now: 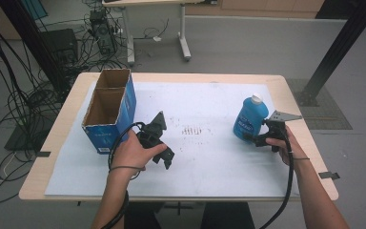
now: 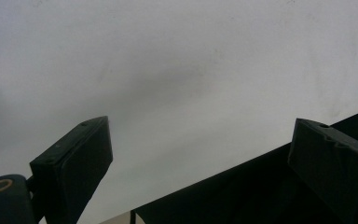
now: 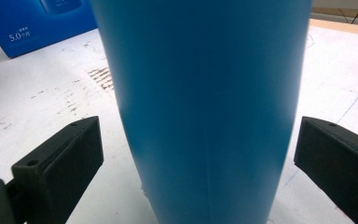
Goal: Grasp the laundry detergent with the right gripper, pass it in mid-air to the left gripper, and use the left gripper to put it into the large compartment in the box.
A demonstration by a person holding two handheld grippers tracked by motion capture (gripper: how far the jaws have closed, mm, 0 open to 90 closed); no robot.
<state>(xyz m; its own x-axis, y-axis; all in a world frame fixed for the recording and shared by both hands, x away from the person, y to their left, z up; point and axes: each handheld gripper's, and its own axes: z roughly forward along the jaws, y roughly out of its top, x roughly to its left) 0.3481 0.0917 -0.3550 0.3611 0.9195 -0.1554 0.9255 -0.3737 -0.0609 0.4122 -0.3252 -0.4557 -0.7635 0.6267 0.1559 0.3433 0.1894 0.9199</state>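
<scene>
A blue bottle with a white cap stands upright on the right side of the white sheet. My right gripper is open around its lower body. In the right gripper view the bottle sits between the jaws of that gripper, with a gap on each side. My left gripper hangs at centre-left, tilted down toward the table's near edge. Seen from its own camera, the left gripper is open with bare sheet between the jaws.
An open blue cardboard box with two compartments stands at the sheet's left edge, also as the box behind the bottle. Scuff marks dot the middle. Cables and a black post surround the wooden table.
</scene>
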